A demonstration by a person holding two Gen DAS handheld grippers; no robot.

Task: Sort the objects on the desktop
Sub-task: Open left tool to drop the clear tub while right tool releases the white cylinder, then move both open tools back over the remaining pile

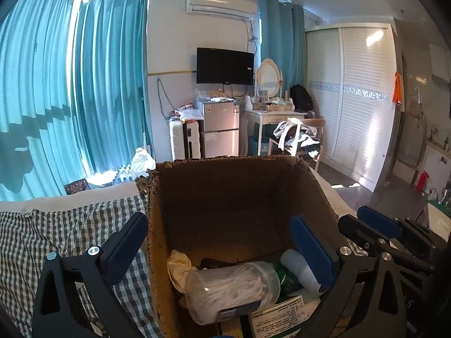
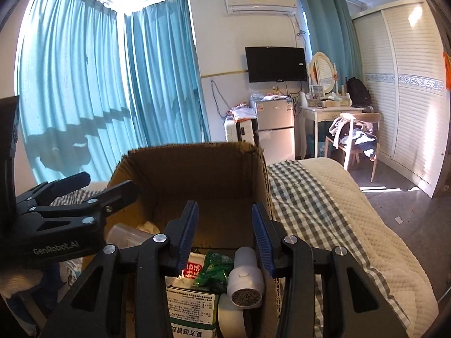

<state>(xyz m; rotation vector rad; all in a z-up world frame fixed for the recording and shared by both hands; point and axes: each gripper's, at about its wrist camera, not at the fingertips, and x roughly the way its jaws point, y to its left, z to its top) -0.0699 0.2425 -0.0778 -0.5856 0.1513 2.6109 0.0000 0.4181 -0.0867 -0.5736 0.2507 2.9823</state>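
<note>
Cardboard box of clutter; left gripper spread wide, right gripper half-open, empty

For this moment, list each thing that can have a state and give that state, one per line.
cardboard box: top open, partly filled
clear plastic jar: lying on its side in the box
white cylindrical device: in the box, lying tilted
left tool: open wide, holding nothing
right tool: open, holding nothing
curtains: drawn
television: off
</note>
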